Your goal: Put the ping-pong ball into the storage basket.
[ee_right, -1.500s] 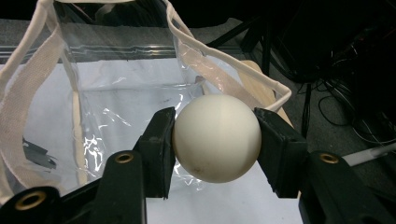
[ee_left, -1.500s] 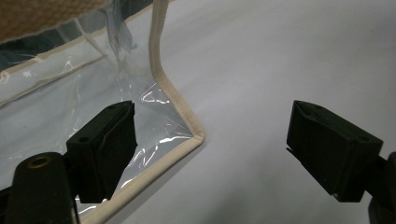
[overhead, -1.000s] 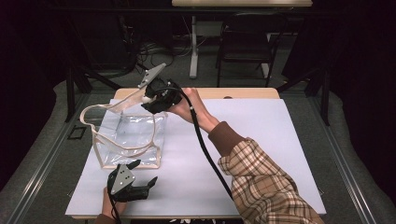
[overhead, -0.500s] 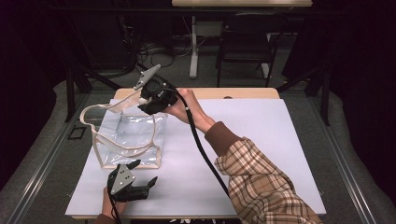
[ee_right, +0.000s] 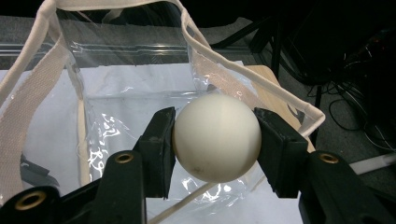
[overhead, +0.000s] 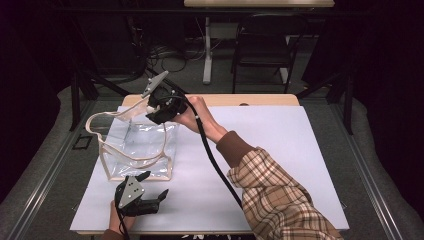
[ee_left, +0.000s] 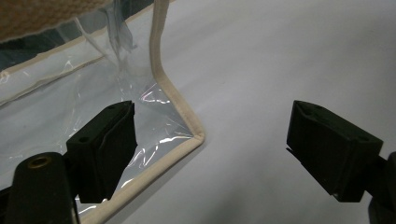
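A clear plastic bag (overhead: 137, 150) with cream edging and cream straps stands open on the white table (overhead: 280, 145). My right gripper (overhead: 150, 114) hovers at the bag's far right rim, shut on a white ball (ee_right: 216, 137) held between both pads over the bag's mouth (ee_right: 121, 93). My left gripper (overhead: 155, 187) rests near the front edge of the table, just in front of the bag, jaws open and nothing between them. In the left gripper view the bag's lower corner (ee_left: 189, 128) lies beside the left finger (ee_left: 105, 147).
A wooden table edge (overhead: 240, 100) shows beyond the white sheet. A chair (overhead: 265, 50) and cables lie on the floor behind. The right half of the white sheet is bare. The plaid sleeve (overhead: 280, 195) crosses the table's middle.
The right gripper with the ball has edged left and slightly farther, over the bag's rim. The left gripper has stayed put.
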Tool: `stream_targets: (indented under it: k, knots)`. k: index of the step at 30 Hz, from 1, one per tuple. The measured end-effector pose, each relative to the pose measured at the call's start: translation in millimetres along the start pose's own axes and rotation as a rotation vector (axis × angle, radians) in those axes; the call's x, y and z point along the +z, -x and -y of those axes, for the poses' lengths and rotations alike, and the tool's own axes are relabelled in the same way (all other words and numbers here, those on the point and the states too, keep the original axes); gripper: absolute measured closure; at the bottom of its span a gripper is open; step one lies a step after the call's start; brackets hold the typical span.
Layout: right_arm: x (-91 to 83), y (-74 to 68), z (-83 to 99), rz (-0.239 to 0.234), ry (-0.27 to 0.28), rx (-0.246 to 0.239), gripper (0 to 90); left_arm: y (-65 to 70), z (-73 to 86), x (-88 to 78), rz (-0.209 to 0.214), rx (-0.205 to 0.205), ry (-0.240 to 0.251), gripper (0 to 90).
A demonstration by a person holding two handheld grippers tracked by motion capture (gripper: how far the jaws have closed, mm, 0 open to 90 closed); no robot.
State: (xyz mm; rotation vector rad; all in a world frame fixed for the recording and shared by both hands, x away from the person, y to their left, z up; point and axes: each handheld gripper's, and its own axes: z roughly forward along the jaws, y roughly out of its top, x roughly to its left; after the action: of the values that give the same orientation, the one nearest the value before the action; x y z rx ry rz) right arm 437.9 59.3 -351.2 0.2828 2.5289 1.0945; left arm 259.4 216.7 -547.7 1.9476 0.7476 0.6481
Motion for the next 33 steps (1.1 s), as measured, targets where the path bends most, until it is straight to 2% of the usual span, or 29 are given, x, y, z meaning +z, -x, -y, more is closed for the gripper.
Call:
stream_targets:
  k: [33]
  knots:
    - [21.3, -8.0, -4.8, -0.025, -0.038, -0.011, 50.6, 0.2, -0.1, -0.2, 0.001, 0.002, -0.002, 16.1]
